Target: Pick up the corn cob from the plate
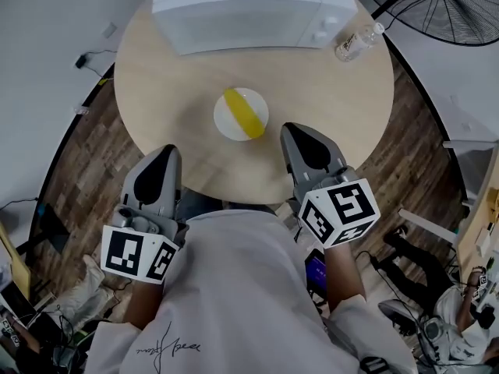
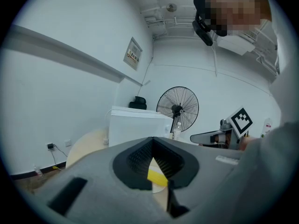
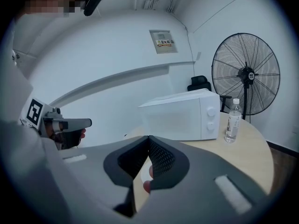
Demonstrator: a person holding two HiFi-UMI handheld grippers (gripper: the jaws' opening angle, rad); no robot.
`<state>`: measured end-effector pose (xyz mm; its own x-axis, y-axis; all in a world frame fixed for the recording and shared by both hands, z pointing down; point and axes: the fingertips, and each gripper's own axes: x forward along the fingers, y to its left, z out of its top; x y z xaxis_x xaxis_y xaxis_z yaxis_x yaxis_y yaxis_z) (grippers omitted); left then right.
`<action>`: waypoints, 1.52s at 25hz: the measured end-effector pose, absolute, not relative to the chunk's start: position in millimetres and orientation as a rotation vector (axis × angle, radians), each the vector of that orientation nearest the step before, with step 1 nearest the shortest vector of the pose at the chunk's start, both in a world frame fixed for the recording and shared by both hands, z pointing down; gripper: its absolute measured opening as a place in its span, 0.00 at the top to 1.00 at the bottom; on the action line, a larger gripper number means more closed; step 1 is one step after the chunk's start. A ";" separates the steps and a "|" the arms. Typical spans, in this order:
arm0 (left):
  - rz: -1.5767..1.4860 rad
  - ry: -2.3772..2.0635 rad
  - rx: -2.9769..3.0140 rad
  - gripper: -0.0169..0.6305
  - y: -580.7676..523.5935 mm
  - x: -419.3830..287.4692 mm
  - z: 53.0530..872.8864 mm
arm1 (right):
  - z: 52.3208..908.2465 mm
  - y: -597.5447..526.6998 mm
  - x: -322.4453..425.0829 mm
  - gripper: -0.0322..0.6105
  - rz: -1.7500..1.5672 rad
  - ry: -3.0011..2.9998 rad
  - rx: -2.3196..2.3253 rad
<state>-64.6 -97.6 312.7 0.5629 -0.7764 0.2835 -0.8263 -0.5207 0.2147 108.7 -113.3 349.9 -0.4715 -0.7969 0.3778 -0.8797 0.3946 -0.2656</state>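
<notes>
Corn cob: I see the yellow corn cob [image 1: 244,114] lying flat on a small white plate [image 1: 224,121], close to the middle of the round wooden table [image 1: 156,84].
Long axis: in the head view it runs from about 11 o'clock to 5 o'clock across the plate, its near end aimed roughly towards my right side.
Right gripper: my right gripper [image 1: 291,129] is clenched with nothing in it, the tips meeting. It sits just beside the plate's rim, with the cob at about 10 o'clock from it.
Left gripper: my left gripper [image 1: 168,151] is also pressed together and empty. It is well apart from the plate, with the cob at about 2 o'clock; I catch the cob through the gap below its closed tips [image 2: 158,176].
Nearer hand: the right, by my reading.
Next move calls for: I judge the right jaws must part first, then come in across the cob's width rather than along its length.
Farther out: a white microwave [image 1: 249,6] at the table's 12 o'clock edge and a clear water bottle [image 1: 357,42] at about 2 o'clock, both clear of the approach.
</notes>
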 end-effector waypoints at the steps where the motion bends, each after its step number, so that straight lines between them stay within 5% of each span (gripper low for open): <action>1: 0.219 -1.312 2.475 0.99 -97.2 -64.3 313.7 | 352.5 -114.4 107.7 0.93 0.646 -2.458 1.489; 38: 0.270 -1.294 2.411 0.99 -107.0 -76.4 332.9 | 443.2 -155.0 87.1 0.93 0.798 -2.272 1.325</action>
